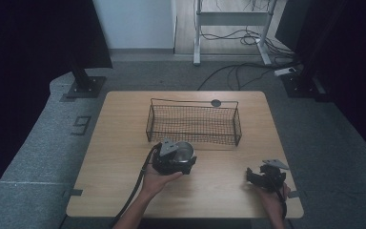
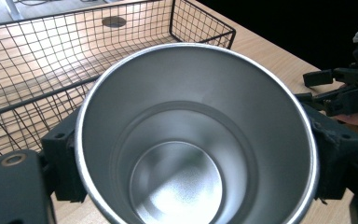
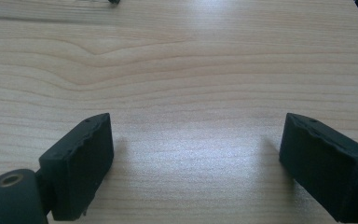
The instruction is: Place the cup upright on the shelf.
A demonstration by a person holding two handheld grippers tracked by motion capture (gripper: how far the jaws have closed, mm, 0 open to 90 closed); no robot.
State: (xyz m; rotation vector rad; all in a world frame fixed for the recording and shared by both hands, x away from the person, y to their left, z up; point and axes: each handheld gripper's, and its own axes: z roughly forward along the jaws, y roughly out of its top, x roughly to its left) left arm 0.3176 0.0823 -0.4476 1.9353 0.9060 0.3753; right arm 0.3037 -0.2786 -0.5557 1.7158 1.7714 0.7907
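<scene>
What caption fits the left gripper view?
Left gripper clamped on an empty steel cup, the wire basket just beyond on the wooden table.

High view overhead, facing forward-down; gripper views close, low; basket (image 1: 193, 123) shared, perhaps table (image 3: 177, 60)

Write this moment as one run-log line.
left gripper: shut on steel cup | right gripper: open, empty, over table | wire basket: empty
</scene>
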